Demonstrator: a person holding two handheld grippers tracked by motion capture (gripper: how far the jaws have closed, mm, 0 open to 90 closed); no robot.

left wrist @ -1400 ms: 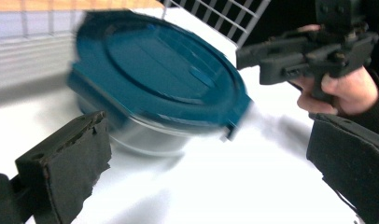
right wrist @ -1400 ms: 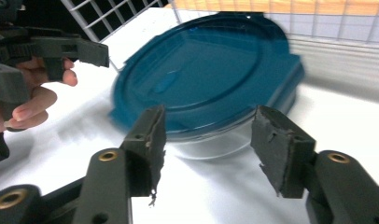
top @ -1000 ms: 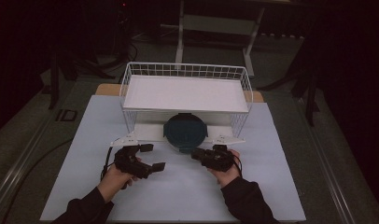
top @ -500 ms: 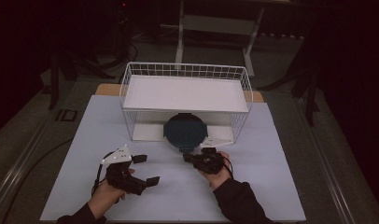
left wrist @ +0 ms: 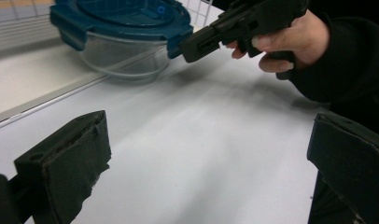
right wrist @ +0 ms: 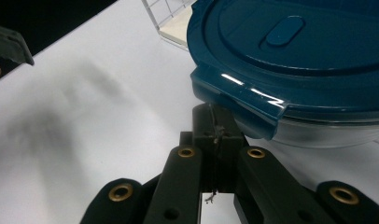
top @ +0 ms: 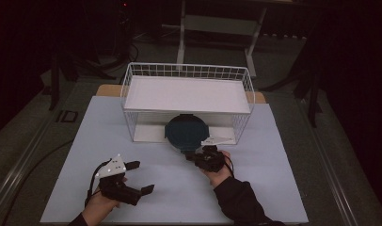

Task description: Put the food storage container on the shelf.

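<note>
A round clear container with a dark blue lid (top: 187,132) stands on the white table, half under the front of a white wire basket (top: 187,70). My right gripper (top: 191,154) is shut with nothing between its jaws. In the right gripper view its tips (right wrist: 218,123) sit just below the lid's clip tab (right wrist: 239,100), against the container's near side. The left gripper view shows that container (left wrist: 117,28) and the right gripper (left wrist: 190,49) at the lid's edge. My left gripper (top: 141,177) hangs open and empty near the table's front left, its jaws (left wrist: 208,158) wide apart.
The wire basket carries a white panel (top: 187,94) on top, and the container is tucked under its front edge. Bare white tabletop (top: 274,179) lies around both hands. Dark floor and stand legs (top: 182,28) surround the table.
My left gripper has pulled back toward the front left of the table, away from the container. The right hand has barely shifted and stays at the container's near edge.
</note>
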